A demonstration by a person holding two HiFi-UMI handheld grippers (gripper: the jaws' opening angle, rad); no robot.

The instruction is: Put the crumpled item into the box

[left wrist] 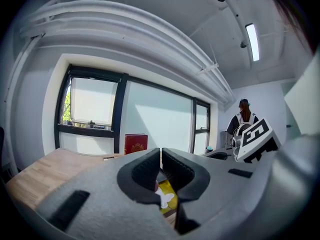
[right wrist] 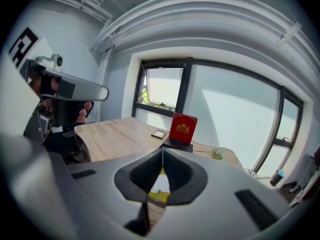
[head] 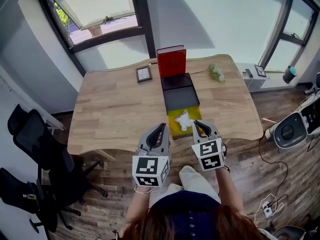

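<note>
Crumpled item (head: 184, 120), likely light and soft, best pinched mid-bunch, lies at 6 o'clock of the box (head: 180, 98); left gripper (head: 161, 129) and right gripper (head: 201, 128) pressed together, empty.

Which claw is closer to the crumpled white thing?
Right, slightly. The right claw sits just right of the crumpled white thing; the left claw is a bit farther off, to its left.

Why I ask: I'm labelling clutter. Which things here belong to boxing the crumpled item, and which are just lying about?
Job: crumpled white item; open box, red lid upright; left gripper and right gripper, both shut, empty.
Lying about: small framed picture; flower sprig; office chairs.
</note>
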